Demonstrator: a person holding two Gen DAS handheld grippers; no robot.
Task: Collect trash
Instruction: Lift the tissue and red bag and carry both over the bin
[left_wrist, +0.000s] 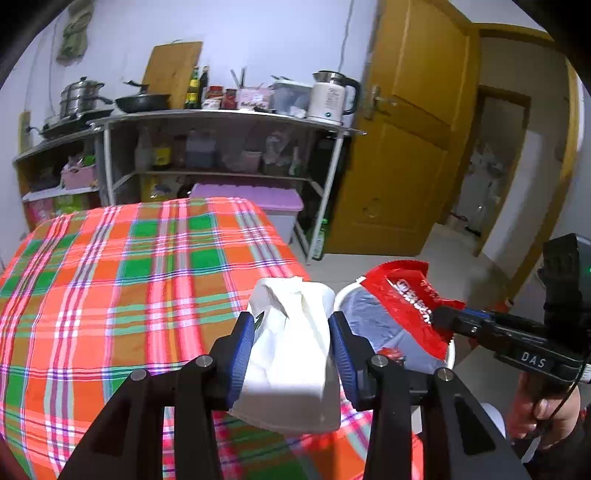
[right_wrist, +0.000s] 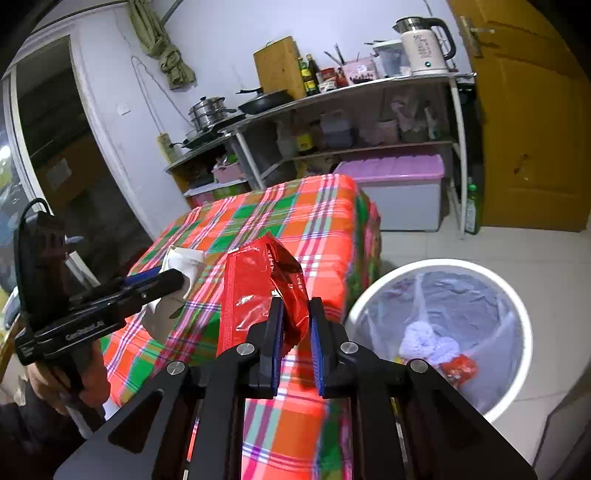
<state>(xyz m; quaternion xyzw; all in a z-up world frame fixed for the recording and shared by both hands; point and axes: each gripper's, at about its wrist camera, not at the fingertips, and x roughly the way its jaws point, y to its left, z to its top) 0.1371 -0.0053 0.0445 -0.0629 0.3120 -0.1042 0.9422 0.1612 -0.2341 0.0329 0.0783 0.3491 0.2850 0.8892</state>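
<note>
- Two claws raised over a worktop (left_wrist: 110, 277) draped in orange, green and pink plaid.
- Left claw (left_wrist: 291, 332) clamped on a crumpled white tissue (left_wrist: 295, 354), held above the worktop's edge.
- Right claw (right_wrist: 295, 332) pinched together on a red snack wrapper (right_wrist: 258, 288).
- White bin (right_wrist: 517, 306) on the floor beside the worktop, lined with plastic, some trash inside.

The orange-and-green plaid cloth-covered table (right_wrist: 295, 221) stands at 11 o'clock of the round white plastic trash bin (right_wrist: 517, 306), which sits on the floor just beside it. Behind both, at 12 o'clock, stands the grey metal shelf rack (right_wrist: 369, 86).
</note>
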